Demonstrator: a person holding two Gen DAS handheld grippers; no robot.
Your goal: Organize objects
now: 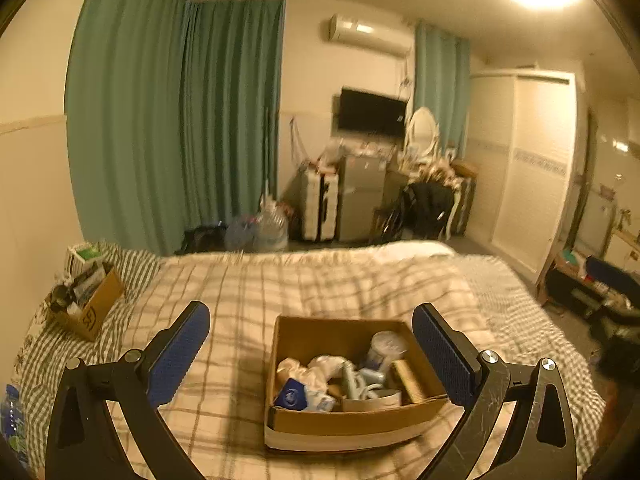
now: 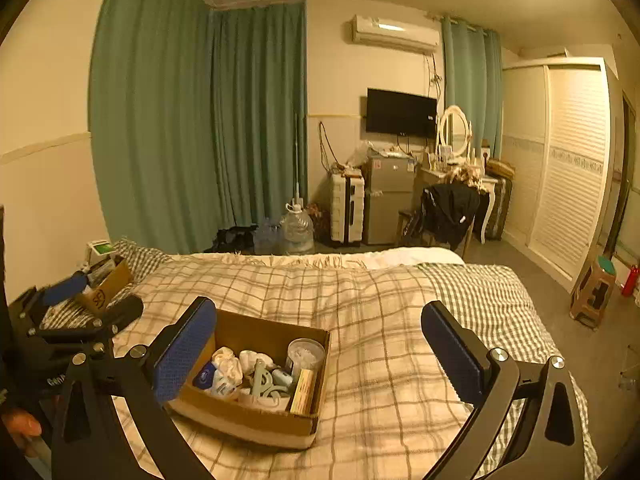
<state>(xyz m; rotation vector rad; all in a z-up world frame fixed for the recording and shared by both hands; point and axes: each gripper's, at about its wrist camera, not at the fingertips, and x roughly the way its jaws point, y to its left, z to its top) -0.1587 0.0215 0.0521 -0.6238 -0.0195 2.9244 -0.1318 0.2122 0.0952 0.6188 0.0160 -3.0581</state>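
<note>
The left hand-held gripper (image 1: 311,354) hovers with its blue-padded fingers spread wide, empty, framing an open brown cardboard box (image 1: 348,420) of small toiletries on the plaid-covered bed (image 1: 320,280). The right hand-held gripper (image 2: 319,346) is likewise spread and empty; the box sits just beside its left finger. Bare plaid blanket stretches rightward. A second cardboard box (image 1: 94,308) rests near the bed's left edge.

Bed (image 2: 360,300) under a cream plaid blanket (image 2: 380,380), open cardboard box (image 2: 256,420) of small items resting on it, second cardboard box (image 1: 96,312) on the green checked sheet (image 1: 132,268) near the wall
</note>
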